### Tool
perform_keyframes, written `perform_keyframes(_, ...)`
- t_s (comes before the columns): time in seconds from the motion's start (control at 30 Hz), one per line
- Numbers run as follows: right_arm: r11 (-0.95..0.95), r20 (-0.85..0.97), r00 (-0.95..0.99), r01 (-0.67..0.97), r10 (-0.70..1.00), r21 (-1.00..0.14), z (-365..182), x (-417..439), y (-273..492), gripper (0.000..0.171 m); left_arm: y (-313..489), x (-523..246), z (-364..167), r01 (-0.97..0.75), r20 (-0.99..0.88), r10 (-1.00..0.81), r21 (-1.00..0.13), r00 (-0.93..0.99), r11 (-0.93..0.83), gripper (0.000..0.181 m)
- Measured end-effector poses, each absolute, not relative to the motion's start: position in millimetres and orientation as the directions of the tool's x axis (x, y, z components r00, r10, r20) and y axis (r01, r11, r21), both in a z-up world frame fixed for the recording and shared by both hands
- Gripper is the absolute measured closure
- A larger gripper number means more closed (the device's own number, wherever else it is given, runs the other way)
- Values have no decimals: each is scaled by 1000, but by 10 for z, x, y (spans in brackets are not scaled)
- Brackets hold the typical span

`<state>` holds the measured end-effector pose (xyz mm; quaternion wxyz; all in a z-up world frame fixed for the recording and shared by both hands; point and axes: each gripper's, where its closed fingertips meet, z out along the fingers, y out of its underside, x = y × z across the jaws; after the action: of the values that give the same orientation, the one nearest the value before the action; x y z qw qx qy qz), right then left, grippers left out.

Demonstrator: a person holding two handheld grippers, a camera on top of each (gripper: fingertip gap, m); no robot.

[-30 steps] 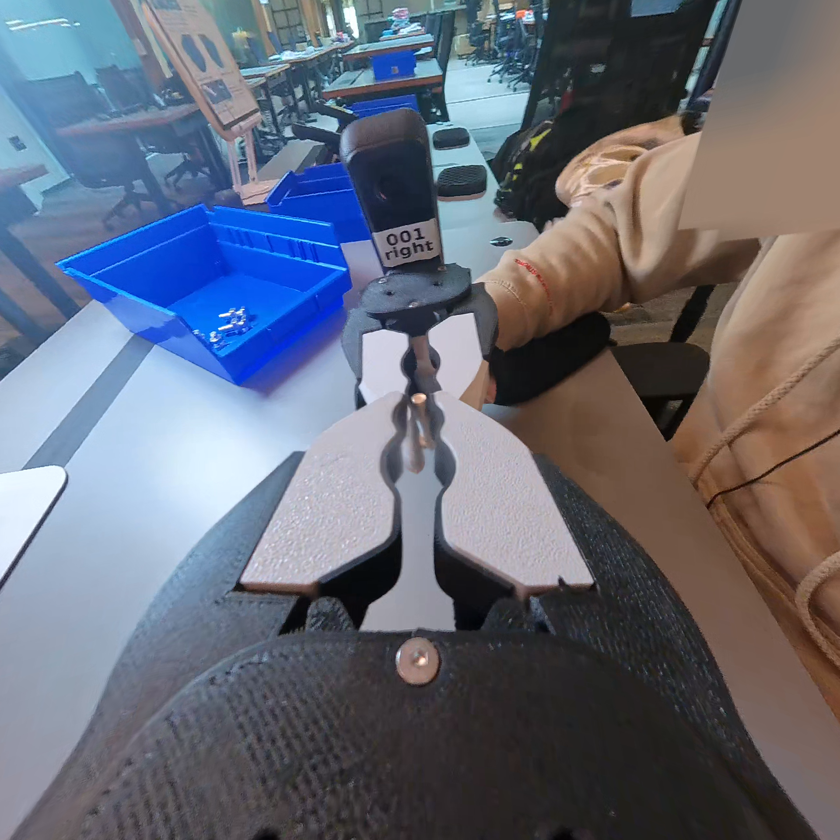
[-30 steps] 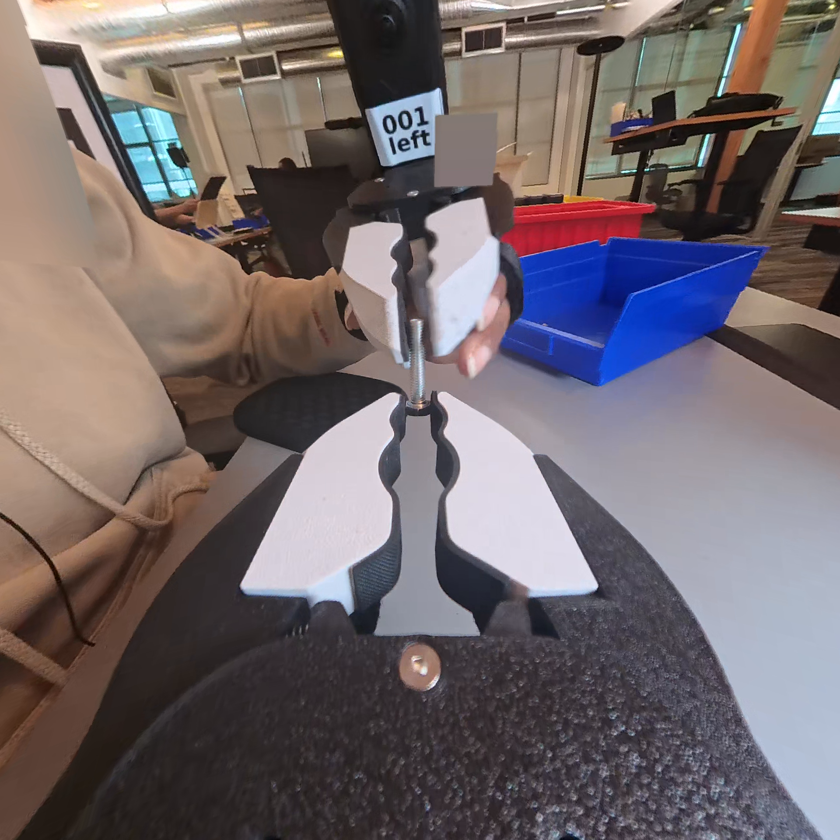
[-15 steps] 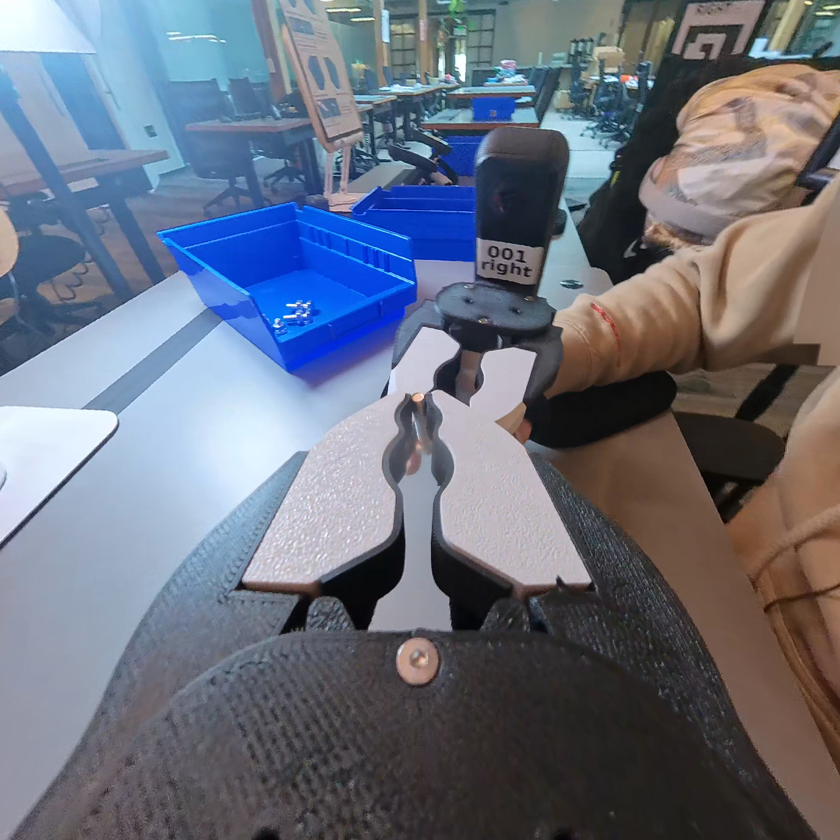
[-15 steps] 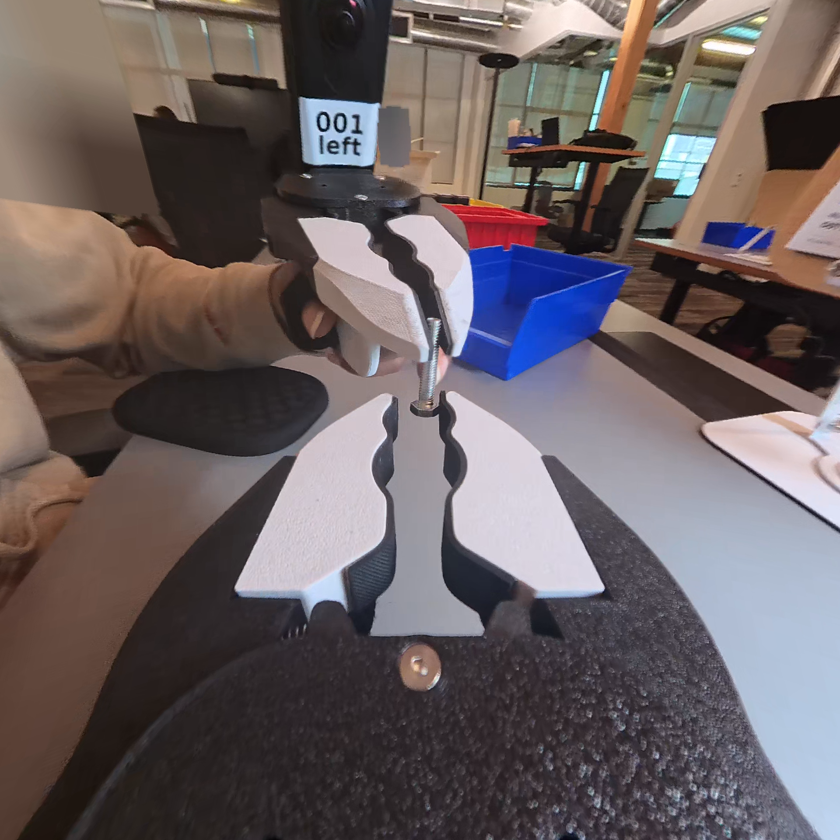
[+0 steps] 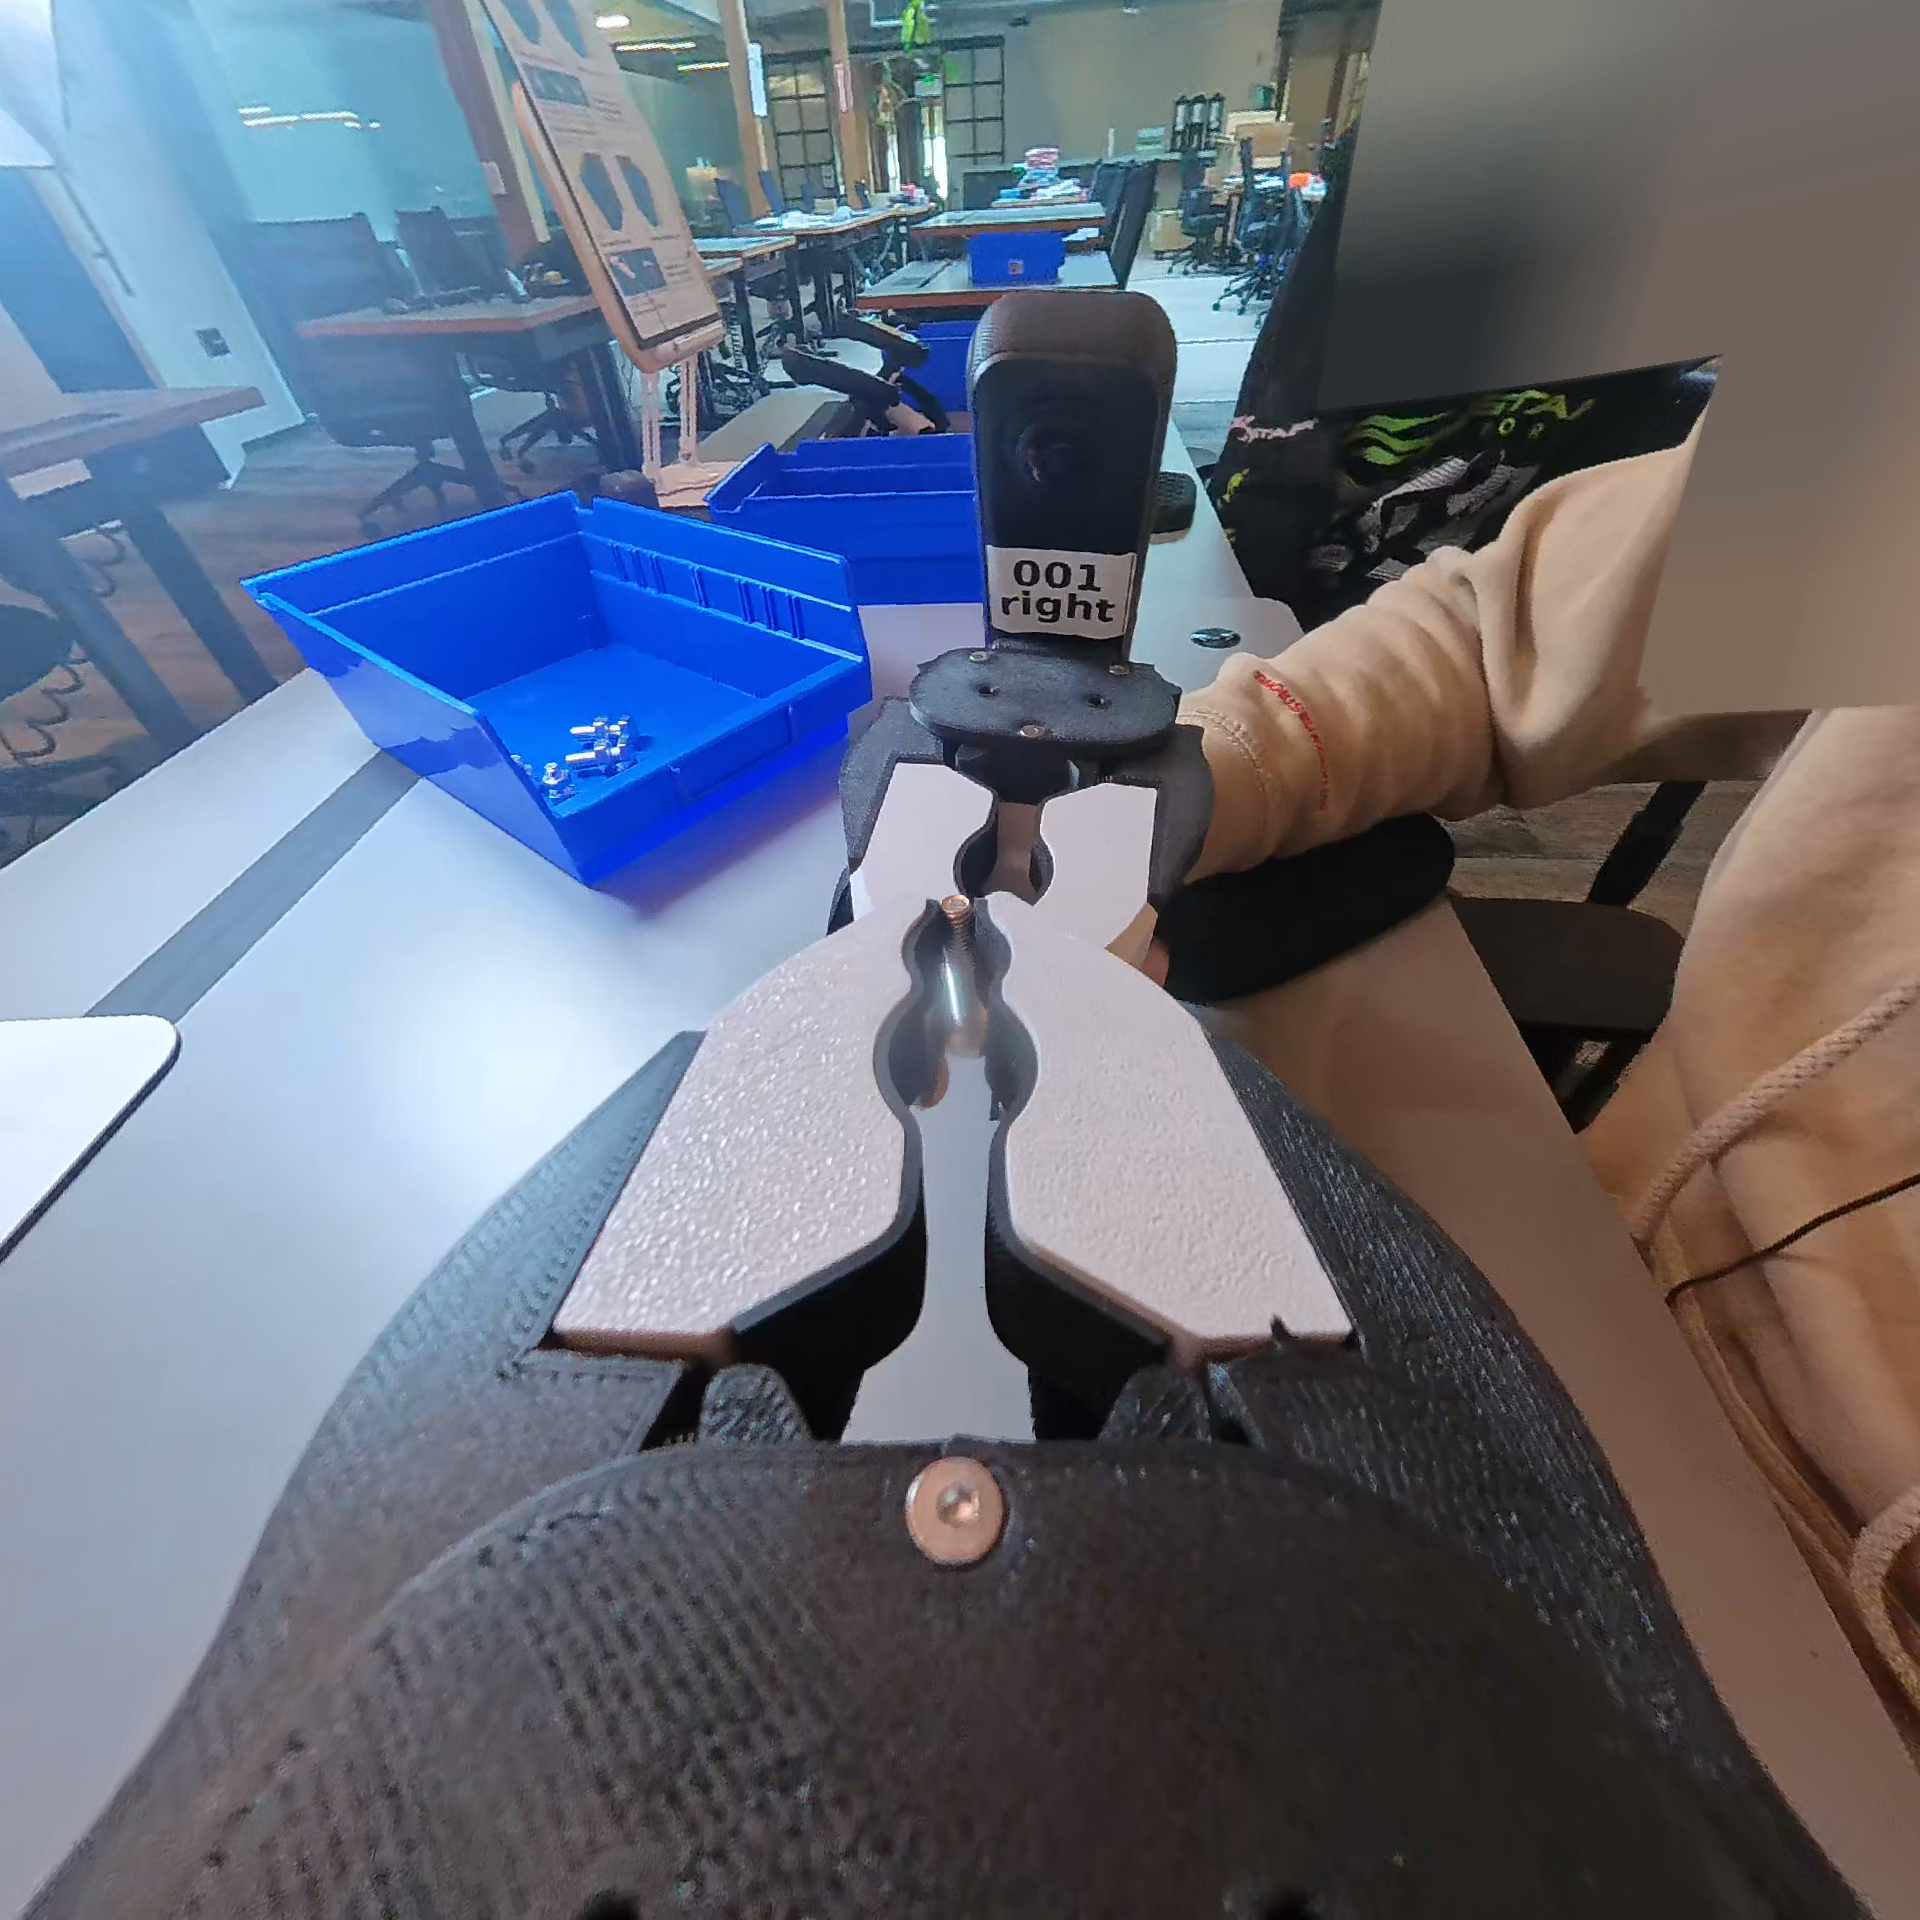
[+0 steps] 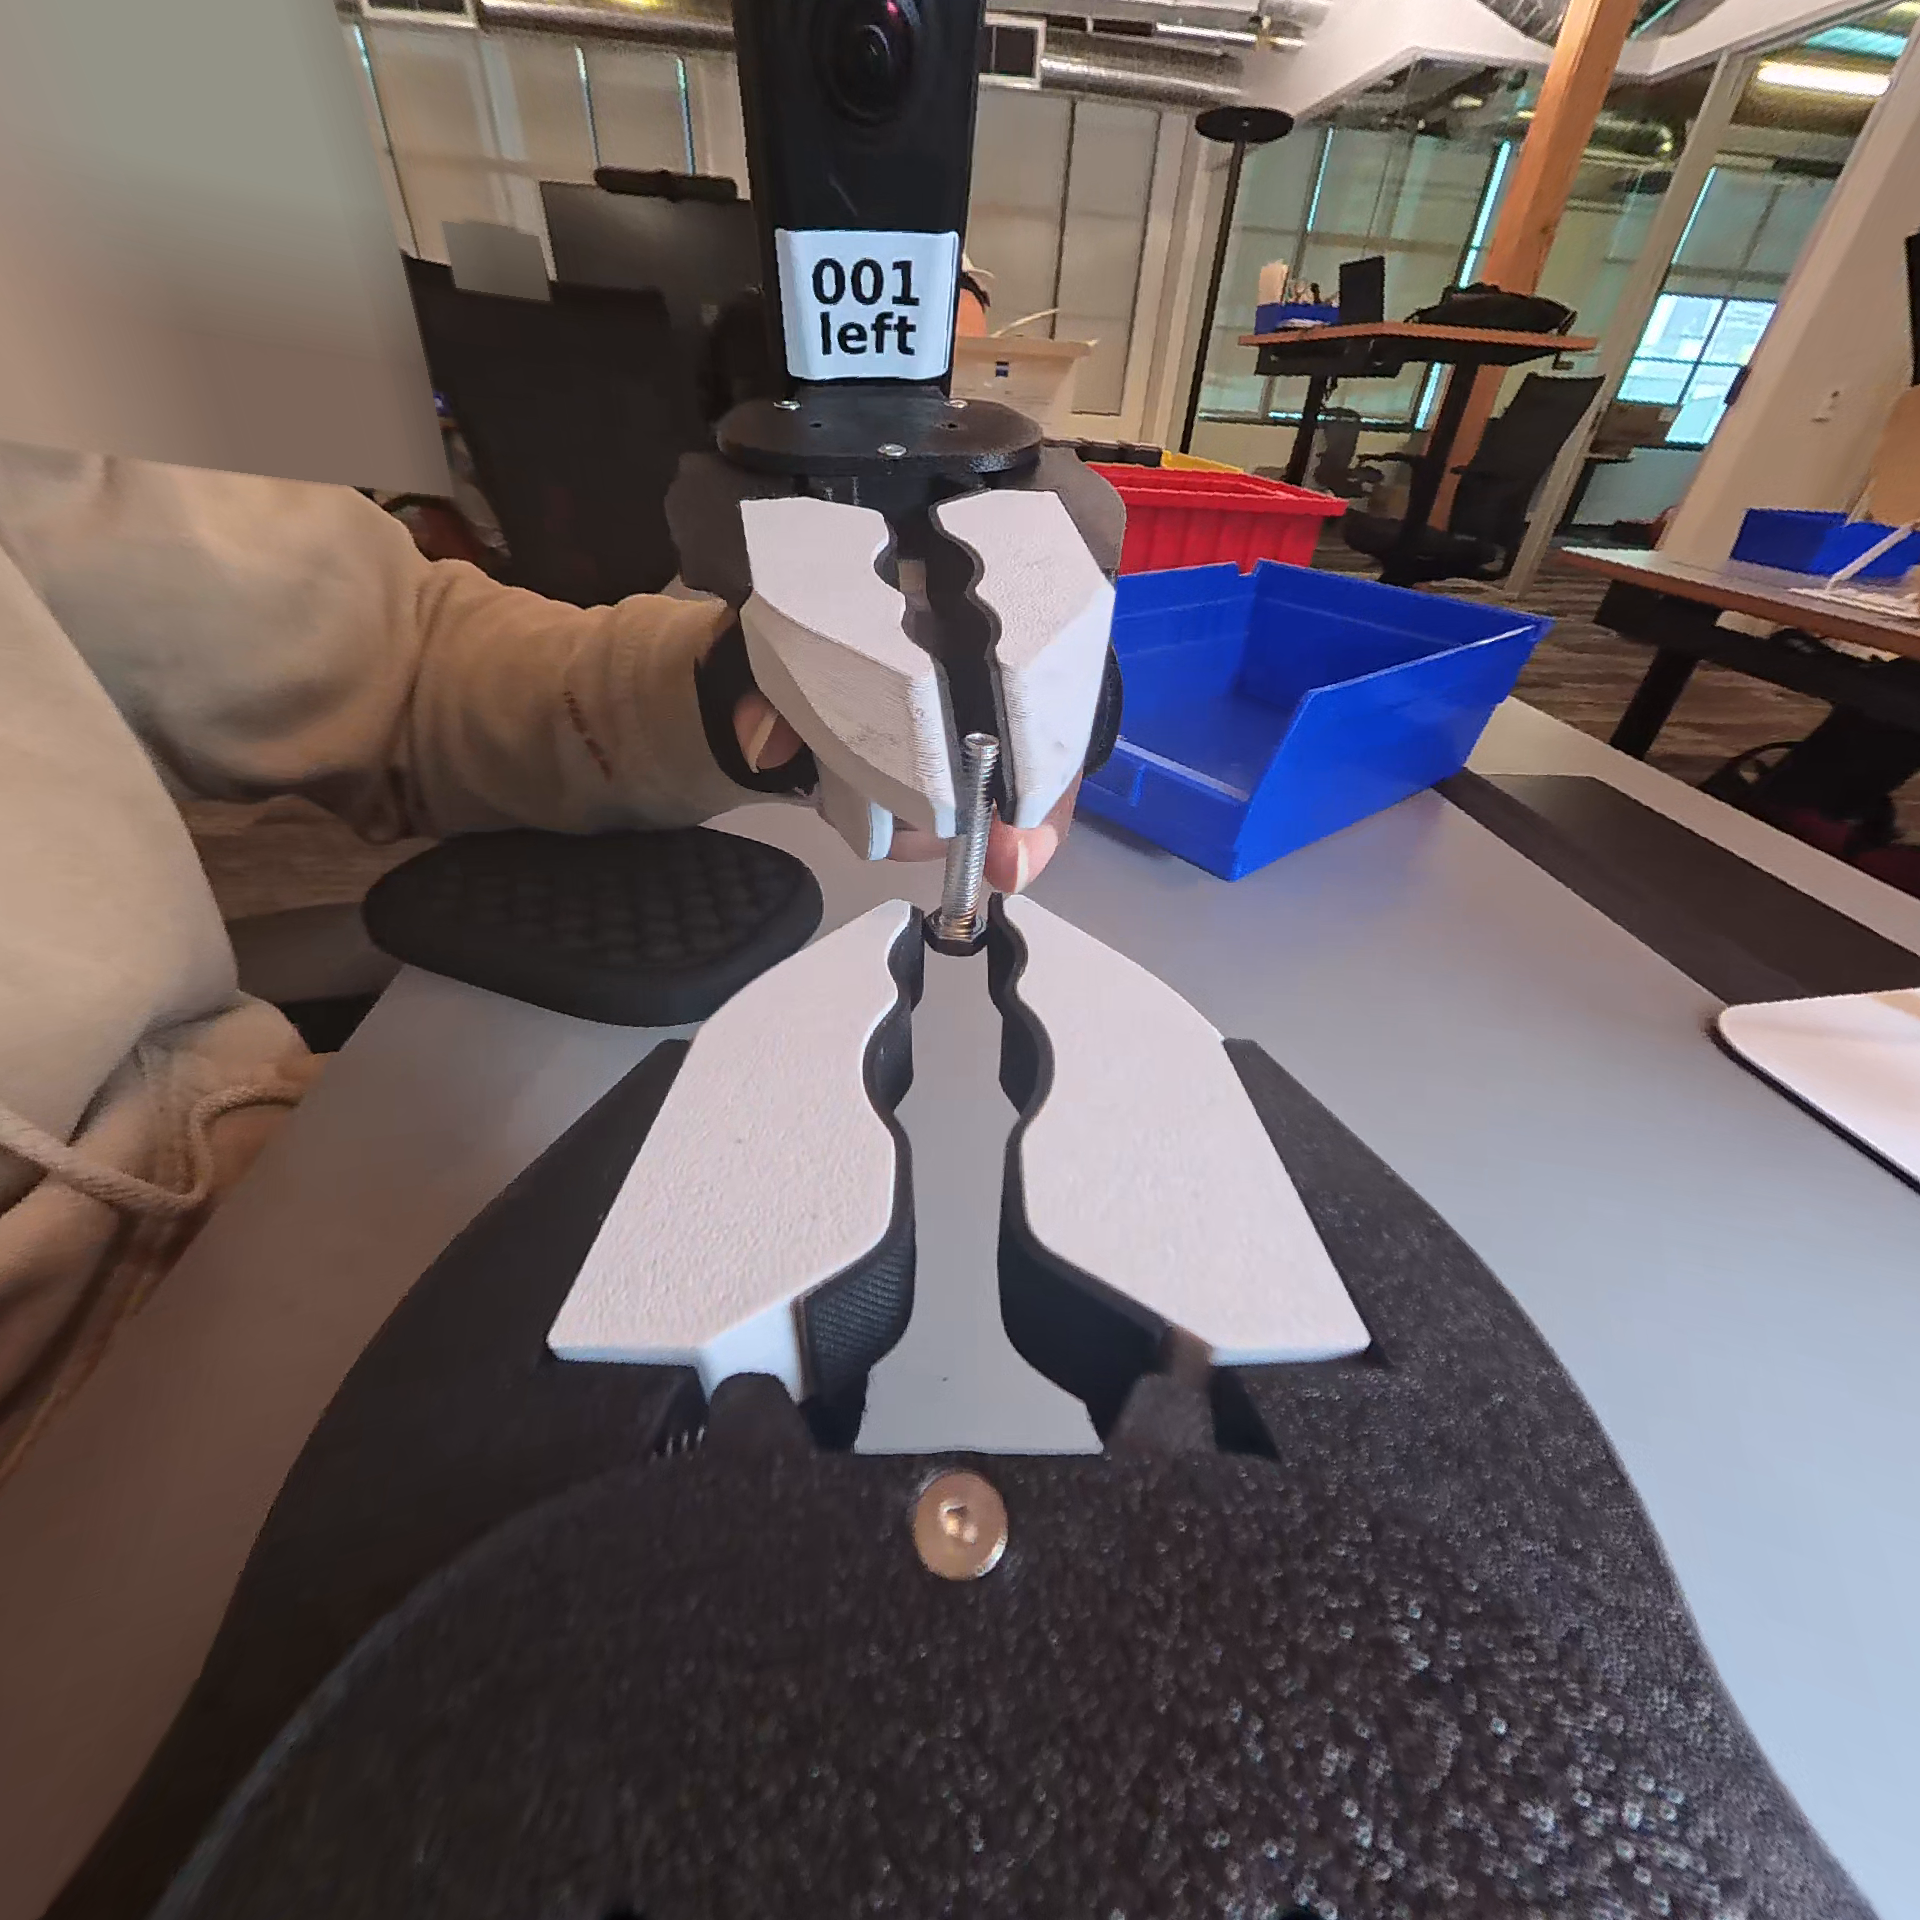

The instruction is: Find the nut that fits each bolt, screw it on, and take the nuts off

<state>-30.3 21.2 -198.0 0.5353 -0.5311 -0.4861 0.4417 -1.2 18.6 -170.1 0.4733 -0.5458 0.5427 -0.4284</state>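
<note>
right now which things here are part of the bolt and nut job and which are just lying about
Part of the job:
- bolt, held in the left tongs
- nut, on the bolt's end, pinched in the right tongs
- blue bin holding loose nuts and bolts

Lying about:
- empty blue bin
- red bin
- black pad

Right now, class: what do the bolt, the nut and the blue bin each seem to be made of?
Bolt: bright silvery metal, probably steel, with shiny threads. Nut: dark, likely blackened metal, though plastic cannot be ruled out. Blue bin: glossy moulded plastic, with ribbed walls and even colour.
</note>
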Motion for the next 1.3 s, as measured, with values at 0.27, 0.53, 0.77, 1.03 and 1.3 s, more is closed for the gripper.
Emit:
perform_keyframes(0.27,16,17,51,31,999,-999,-1975,-334,83,160,65,-31,-1695,-173,-55,-998,-983,-40,61,176)
perform_keyframes(0.53,-29,-29,-97,4,995,-1000,-1942,-351,-133,161,-142,-60,-1668,-136,-46,-984,-988,-172,70,176)
perform_keyframes(0.77,-60,-60,-57,4,997,-998,-1897,-343,-72,161,-76,-75,-1615,-93,-33,-991,-995,-129,45,175)
perform_keyframes(1.03,-66,-58,129,53,990,-996,-1919,-146,291,161,1093,-1353,-1197,-319,-139,-886,-948,442,-10,151)
perform_keyframes(1.3,-74,-60,132,109,989,-991,-2060,-167,312,161,1969,-3685,-2433,-639,-115,-636,-282,763,-715,159)
